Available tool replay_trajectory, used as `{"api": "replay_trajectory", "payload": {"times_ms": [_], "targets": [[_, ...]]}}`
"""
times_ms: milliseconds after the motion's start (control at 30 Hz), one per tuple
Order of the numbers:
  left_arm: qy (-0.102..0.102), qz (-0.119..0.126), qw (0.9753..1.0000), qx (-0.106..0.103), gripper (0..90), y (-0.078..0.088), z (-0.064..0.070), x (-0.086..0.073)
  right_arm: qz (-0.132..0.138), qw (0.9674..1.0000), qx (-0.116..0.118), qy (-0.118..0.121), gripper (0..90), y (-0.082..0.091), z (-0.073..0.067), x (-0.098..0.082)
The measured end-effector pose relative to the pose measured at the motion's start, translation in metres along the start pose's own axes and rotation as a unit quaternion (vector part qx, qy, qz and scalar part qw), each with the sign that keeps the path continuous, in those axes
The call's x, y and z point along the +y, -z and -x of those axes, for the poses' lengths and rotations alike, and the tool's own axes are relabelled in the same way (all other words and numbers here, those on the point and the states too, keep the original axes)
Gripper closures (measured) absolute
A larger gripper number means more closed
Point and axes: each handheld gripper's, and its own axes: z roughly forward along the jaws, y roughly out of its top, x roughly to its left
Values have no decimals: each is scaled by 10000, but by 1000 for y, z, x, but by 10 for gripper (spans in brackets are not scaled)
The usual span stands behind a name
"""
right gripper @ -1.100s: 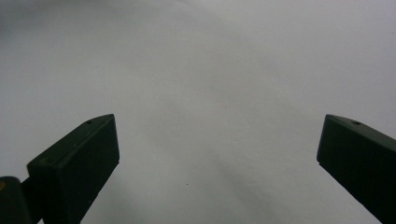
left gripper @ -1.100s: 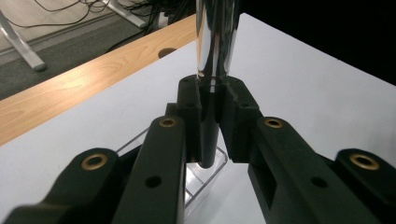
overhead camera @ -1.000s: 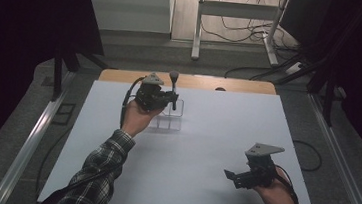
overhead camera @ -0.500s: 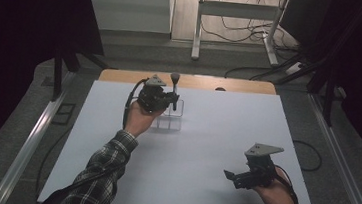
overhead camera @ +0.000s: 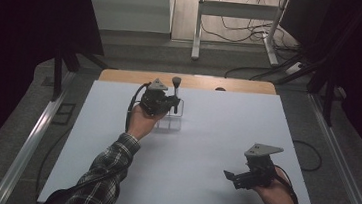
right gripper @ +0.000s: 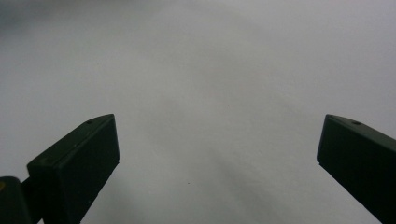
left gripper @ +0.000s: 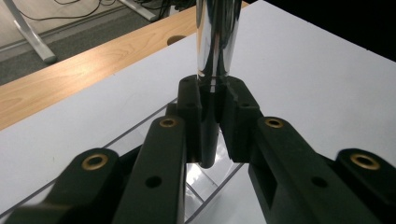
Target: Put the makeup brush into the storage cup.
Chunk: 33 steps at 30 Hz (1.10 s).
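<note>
The left hand-held gripper [overhead camera: 169,102] is clenched on a shiny metal rod [left gripper: 215,42] with a dark knob on top, held upright just over a clear acrylic rack [overhead camera: 171,117] at the far side of the counter [overhead camera: 216,135]. Since a second ago the rod has barely shifted (it was already gripped), so I judge it is being seated in or lifted from the rack. Well apart from the rack, the right hand-held gripper [overhead camera: 234,180] rests near the counter's front edge, released and empty.

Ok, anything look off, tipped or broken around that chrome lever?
Nothing stands out. The chrome lever stands upright, clamped in the left gripper above the clear plastic base. The right gripper hangs open over bare white table.
</note>
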Motion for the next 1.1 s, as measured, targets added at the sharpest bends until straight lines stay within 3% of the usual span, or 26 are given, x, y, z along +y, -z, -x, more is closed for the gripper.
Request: {"api": "replay_trajectory", "payload": {"times_ms": [1100], "targets": [[-29,-197,9998,50,788,-16,5,-20,-39,10000,-15,59,0,0,-1,0]]}}
